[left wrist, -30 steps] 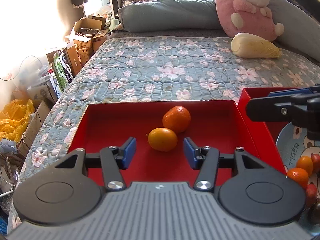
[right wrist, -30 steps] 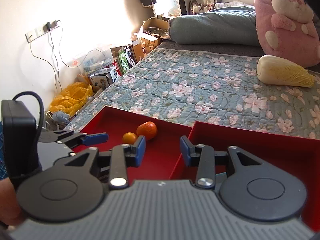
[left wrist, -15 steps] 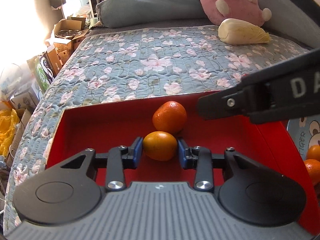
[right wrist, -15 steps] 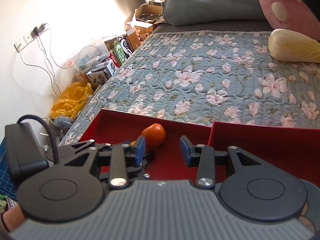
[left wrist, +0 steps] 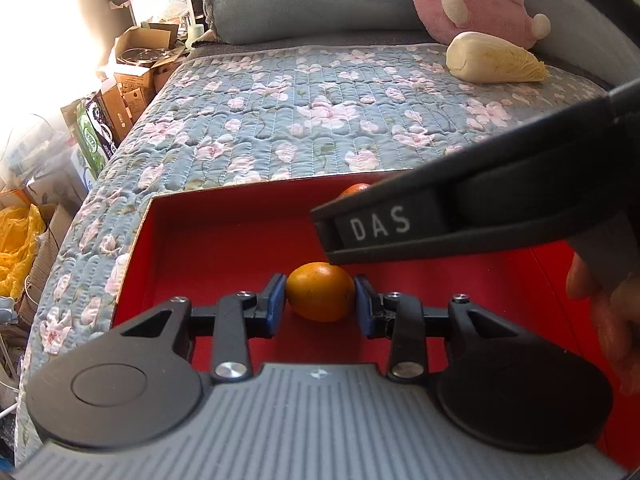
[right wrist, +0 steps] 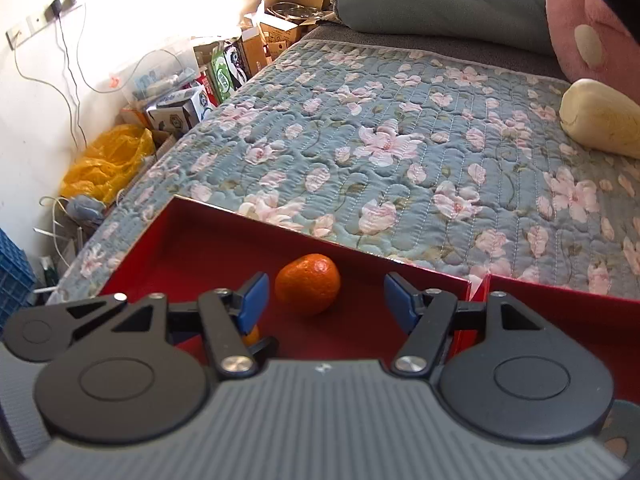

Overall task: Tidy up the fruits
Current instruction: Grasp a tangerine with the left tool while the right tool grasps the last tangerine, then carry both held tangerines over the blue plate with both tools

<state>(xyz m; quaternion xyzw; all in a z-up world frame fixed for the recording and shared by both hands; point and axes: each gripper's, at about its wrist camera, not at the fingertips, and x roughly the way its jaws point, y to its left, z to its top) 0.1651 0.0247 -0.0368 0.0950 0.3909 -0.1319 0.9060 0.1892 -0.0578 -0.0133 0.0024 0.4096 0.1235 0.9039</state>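
**Two citrus fruits, one tool on each**

The bed, covered in a blue floral quilt, carries everything here. On its near edge sits a shallow red tray with low walls; in the right wrist view a second red tray butts up against it on the right.

The left tool is closed on the yellow-orange fruit, its blue pads touching the fruit's left and right flanks at the widest part. The fruit appears to rest on or just above the tray floor; which one cannot be told. The right tool is spread wide, its fingers either side of the deeper orange mandarin and clear of it. That mandarin lies toward the tray's far wall.

Both fruits look light, round and smooth-skinned, with a peel that gives a little under pressure. A squeeze across the middle, as the left tool has, should seat well; a grip off-centre would likely let the fruit roll or pop out. Moderate force seems enough, since hard clamping could bruise the flesh. The right tool would do best to close level with the mandarin's widest band.
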